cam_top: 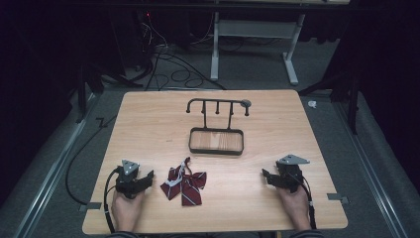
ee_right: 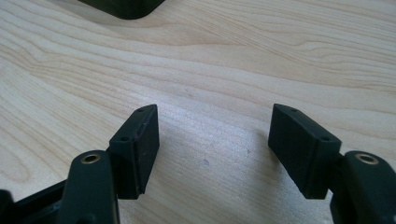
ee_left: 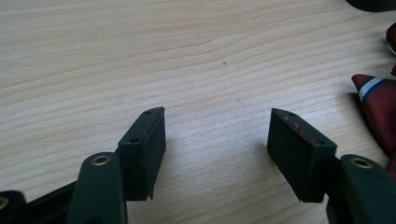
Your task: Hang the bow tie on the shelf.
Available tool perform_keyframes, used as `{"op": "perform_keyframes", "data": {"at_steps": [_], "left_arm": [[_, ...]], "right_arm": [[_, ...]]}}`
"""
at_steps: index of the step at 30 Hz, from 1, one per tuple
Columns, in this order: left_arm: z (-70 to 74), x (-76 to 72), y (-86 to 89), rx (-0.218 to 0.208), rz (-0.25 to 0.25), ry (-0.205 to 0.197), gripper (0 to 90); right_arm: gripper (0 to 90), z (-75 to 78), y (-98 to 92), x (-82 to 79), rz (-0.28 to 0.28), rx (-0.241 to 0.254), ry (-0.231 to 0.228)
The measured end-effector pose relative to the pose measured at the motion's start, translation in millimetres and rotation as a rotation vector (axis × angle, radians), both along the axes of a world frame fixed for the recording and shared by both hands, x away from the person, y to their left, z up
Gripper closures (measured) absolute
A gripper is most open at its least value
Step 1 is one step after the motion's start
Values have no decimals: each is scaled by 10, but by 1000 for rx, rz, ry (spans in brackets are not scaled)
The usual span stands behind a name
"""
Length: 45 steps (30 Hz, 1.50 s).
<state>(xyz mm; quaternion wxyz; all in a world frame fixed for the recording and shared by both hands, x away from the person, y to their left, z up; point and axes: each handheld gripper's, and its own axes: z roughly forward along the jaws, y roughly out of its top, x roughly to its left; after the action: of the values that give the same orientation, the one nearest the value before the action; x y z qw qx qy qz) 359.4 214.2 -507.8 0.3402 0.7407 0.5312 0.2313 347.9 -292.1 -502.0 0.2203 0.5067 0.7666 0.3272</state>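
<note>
Both hands low at table's [cam_top: 148, 119] near edge, left gripper [cam_top: 148, 177] and right gripper [cam_top: 266, 176] gaping, empty. Bow tie [cam_top: 184, 185] likely light, floppy; pinch centre knot.

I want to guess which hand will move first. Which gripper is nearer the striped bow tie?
The left gripper: the bow tie lies just beside its open jaws, while the right gripper sits well across the table.

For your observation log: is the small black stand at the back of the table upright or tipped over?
Upright. The stand rests flat on its tray base on the table, its post rising to a level bar with pegs hanging down.
</note>
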Motion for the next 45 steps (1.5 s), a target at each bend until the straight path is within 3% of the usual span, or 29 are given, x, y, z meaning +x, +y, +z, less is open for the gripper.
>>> {"op": "perform_keyframes", "data": {"at_steps": [23,30,36,45], "left_arm": [[1,-2,-9,-2,15,1,380],[2,3,-5,-18,21,2,377],[33,-12,1,-53,27,31,380],[116,-74,-41,-73,6,8,401]], "right_arm": [[341,1,-8,4,5,7,3],[343,0,-8,5,6,5,1],[342,-1,-9,5,6,6,0],[342,0,-9,5,7,5,1]]}}
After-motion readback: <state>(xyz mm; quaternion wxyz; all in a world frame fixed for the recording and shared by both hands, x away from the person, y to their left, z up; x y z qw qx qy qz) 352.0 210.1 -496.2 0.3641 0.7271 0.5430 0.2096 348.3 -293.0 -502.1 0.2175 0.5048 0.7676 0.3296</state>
